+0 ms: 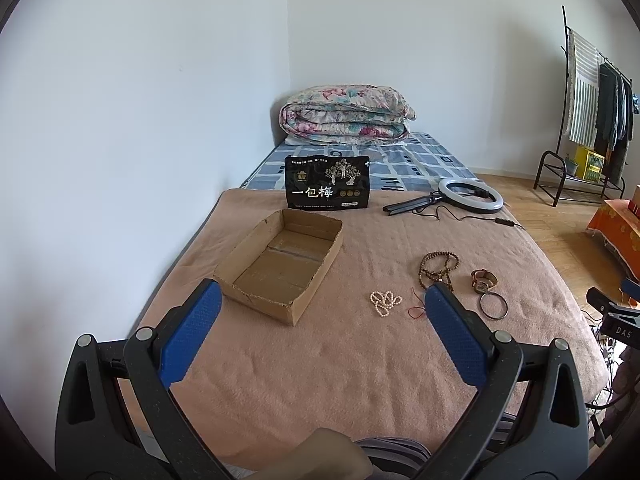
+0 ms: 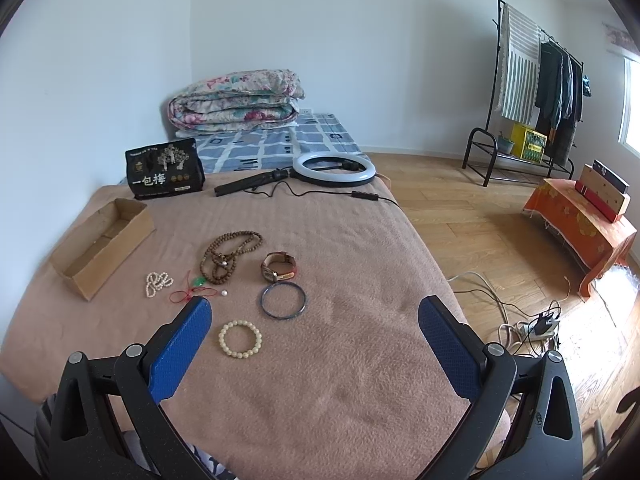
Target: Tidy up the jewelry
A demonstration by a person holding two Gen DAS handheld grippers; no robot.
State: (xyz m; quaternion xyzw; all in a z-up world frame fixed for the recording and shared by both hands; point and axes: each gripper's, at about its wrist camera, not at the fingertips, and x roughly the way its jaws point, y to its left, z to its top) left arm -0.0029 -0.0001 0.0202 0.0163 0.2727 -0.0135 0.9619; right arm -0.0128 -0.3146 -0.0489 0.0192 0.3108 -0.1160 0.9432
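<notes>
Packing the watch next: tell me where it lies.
In the right wrist view the watch lies on the brown blanket, right of the wooden bead necklace and just beyond the dark bangle.

soft, even daylight from a window (image 2: 632,100) at right; faint shadows, sun glare on the floor (image 2: 612,292); sharp focus, strong fisheye bending, dark corner vignetting.

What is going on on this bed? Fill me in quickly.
A person holds a gripper in each hand above a brown blanket, and both the left gripper and the right gripper are open and empty. Nothing has gone into the cardboard box yet. The jewelry lies loose beside it: a pearl strand, wooden prayer beads, a red cord with a green pendant, a wristwatch, a dark bangle and a pale bead bracelet.
</notes>
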